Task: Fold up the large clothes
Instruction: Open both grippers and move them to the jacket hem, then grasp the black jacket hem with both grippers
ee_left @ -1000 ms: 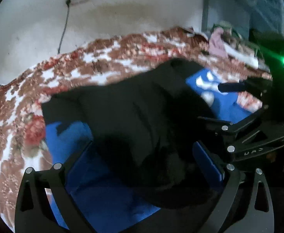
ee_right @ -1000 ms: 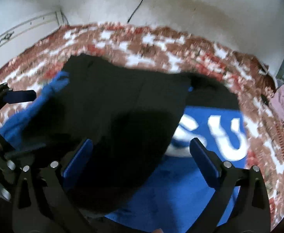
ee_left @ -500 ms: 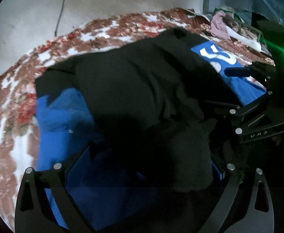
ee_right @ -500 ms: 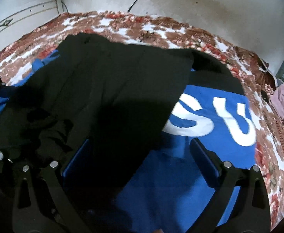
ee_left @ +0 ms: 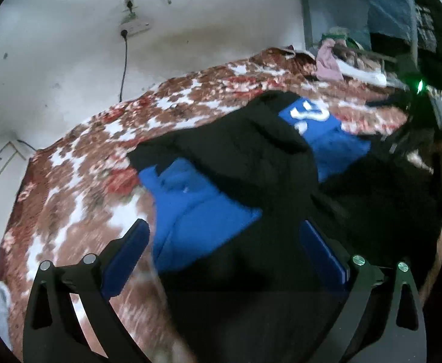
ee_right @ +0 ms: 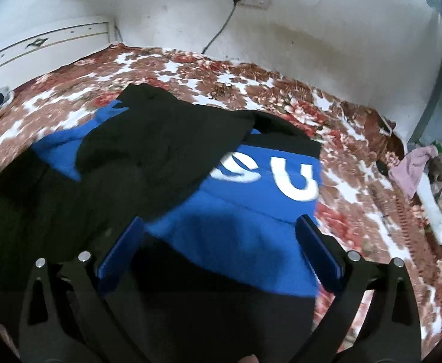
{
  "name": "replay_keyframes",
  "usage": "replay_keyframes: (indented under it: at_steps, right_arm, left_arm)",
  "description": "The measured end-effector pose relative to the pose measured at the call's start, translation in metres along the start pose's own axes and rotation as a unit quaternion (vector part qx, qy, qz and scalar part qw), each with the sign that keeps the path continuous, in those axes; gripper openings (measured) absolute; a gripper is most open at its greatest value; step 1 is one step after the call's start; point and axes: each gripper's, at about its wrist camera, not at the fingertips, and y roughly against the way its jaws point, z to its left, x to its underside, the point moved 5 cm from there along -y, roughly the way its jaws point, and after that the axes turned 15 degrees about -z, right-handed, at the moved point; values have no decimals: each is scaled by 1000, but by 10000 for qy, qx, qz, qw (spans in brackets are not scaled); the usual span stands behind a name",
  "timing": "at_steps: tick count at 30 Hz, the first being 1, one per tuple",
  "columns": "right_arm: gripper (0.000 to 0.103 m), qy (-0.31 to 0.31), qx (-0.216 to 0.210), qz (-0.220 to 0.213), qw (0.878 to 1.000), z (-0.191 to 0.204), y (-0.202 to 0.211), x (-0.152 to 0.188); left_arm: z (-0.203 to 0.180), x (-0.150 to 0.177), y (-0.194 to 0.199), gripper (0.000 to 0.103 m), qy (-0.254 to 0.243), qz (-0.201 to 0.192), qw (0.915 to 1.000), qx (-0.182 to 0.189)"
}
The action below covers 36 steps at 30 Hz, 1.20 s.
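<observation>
Garment: the blue and black garment (ee_right: 251,211) lies spread on the bed (ee_right: 190,69), over a red and white floral bedcover; white letters show on its blue chest panel (ee_right: 296,178).
Fold so far: a black part (ee_right: 166,139) lies draped across the blue body from the left side, covering some of the lettering; its edges look loose and rumpled, not squared.
Left gripper (ee_left: 224,248): fingers spread wide, nothing between them, hovering above the near left of the garment.
Right gripper (ee_right: 221,248): fingers also wide and empty, above the near blue hem.
Step in hand: I judge this to be a gap between folds, with both tools free of the cloth.
Next move: probably each gripper pinches a near corner or the right side and carries it over; the thick fabric calls for a deep bite and both tools moving evenly.
Unclear: motion blur hides the seams.
</observation>
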Motion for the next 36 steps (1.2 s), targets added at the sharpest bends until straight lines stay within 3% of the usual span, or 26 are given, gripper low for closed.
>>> replay_keyframes:
  at_steps: [6,12,18,28,36]
  right_arm:
    - [98,522,184,75,9984,-38,63,40]
    - [98,622,443,575,9954,-70,112,106]
    - [98,748,524,976,9910,-82,150,156]
    - [98,1222,246,1505,9807,-76,168,201]
    - [98,1651,12,1456,9755,-52,155,207]
  left_arm:
    - [18,62,54,98,-528,477,9974,-147]
    - [25,116,90,98,-770,952,9924,-157]
    - [12,151,109,98,-1182,1196,9857,-34]
    - [-34,161,91,98,-1520,1031,9820,437]
    - [-61,140,76,98,-1679,672,9811,686]
